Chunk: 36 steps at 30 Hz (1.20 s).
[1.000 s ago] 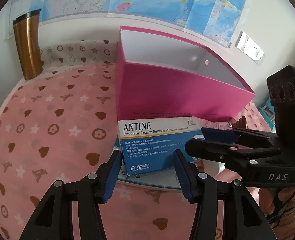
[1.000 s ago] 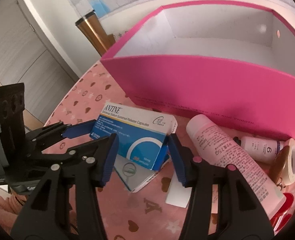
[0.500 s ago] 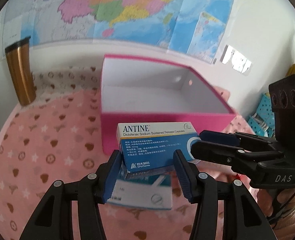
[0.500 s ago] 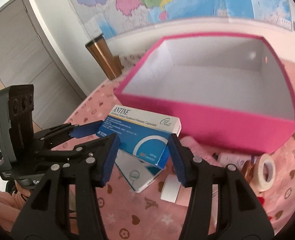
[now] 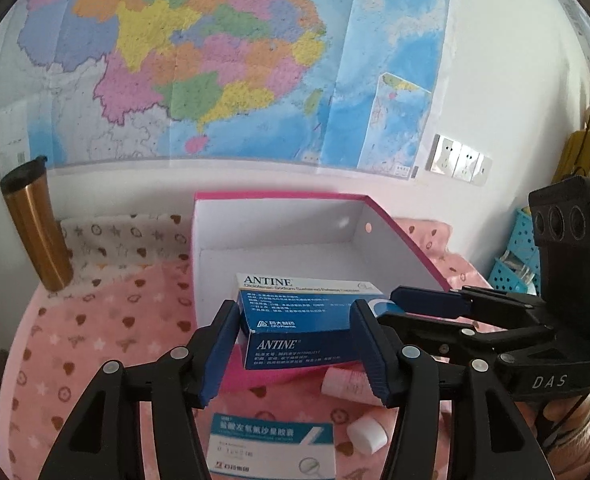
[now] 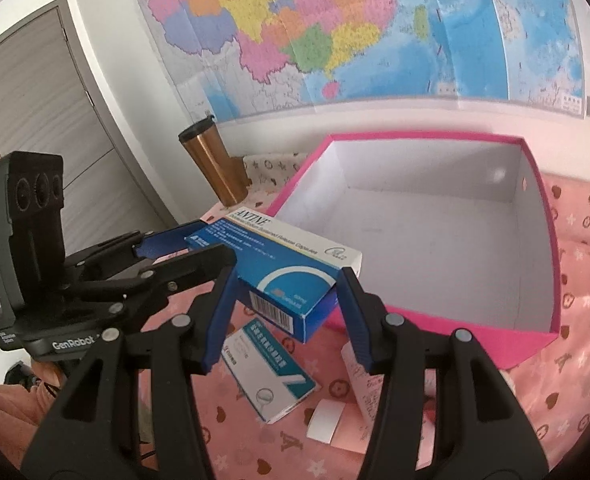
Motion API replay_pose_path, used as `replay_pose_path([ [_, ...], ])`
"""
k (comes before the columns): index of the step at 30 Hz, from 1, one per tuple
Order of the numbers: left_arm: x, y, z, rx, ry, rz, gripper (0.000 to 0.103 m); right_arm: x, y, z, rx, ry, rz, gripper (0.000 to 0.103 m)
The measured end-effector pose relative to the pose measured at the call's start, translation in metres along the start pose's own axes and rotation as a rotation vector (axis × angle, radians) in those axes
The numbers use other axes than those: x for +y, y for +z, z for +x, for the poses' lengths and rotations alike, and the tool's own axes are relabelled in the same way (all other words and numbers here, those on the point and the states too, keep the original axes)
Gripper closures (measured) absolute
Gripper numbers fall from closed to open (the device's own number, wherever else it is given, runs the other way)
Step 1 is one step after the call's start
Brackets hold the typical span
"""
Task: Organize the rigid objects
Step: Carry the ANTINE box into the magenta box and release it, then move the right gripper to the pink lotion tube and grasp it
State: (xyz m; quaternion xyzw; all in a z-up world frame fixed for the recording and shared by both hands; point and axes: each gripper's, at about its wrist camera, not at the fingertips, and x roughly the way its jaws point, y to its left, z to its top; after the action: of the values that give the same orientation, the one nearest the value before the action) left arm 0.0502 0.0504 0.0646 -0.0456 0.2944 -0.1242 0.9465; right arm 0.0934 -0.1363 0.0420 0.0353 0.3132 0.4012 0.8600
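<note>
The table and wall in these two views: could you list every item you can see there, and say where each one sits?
Medicine box: one, blue and white, lifted above the pink box's near wall, between the pads of both grippers.
Pink box: one, pink outside, white inside, open, nothing in it, on the tablecloth.
Flat medicine box: one, white and teal, lying on the cloth below the lifted one.
Tube: one, pale pink, lying beside the pink box.
White cap: one, on the cloth near the tube.
Tumbler: one, gold with black lid, upright by the wall.
Tablecloth: one, pink with hearts and stars.
Map: one, multicoloured, on the wall.
Sockets: one white row, right of the map.
Left gripper: black with blue pads, jaws opening.
Right gripper: same colours, on the box's other end.
</note>
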Motion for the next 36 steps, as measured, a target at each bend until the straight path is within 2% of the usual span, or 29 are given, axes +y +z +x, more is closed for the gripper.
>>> replay_pose_path([
  [11,0.014,0.015,0.032,-0.017,0.014,-0.006,0.045,-0.021,0.027,0.019,-0.032,-0.017,-0.026,0.049],
  [17,0.029,0.012,0.066,0.036,0.035,-0.029,0.045,-0.041,0.031,0.052,0.024,-0.025,0.001,0.049],
  [20,0.035,0.006,0.081,0.065,0.067,-0.030,0.049,-0.050,0.027,0.070,0.067,-0.004,0.020,0.050],
  [24,0.038,0.001,0.084,0.069,0.104,-0.031,0.049,-0.056,0.022,0.089,0.135,-0.004,0.045,0.050],
  [29,0.025,-0.001,0.061,0.015,0.123,0.013,0.048,-0.056,0.015,0.070,0.119,-0.001,0.060,0.050],
  [33,0.008,-0.005,0.040,-0.030,0.074,0.048,0.038,-0.057,0.007,0.034,0.080,-0.018,0.071,0.049],
  [36,-0.006,-0.013,0.032,-0.029,0.012,0.077,0.035,-0.059,-0.007,0.002,0.053,-0.050,0.076,0.046],
])
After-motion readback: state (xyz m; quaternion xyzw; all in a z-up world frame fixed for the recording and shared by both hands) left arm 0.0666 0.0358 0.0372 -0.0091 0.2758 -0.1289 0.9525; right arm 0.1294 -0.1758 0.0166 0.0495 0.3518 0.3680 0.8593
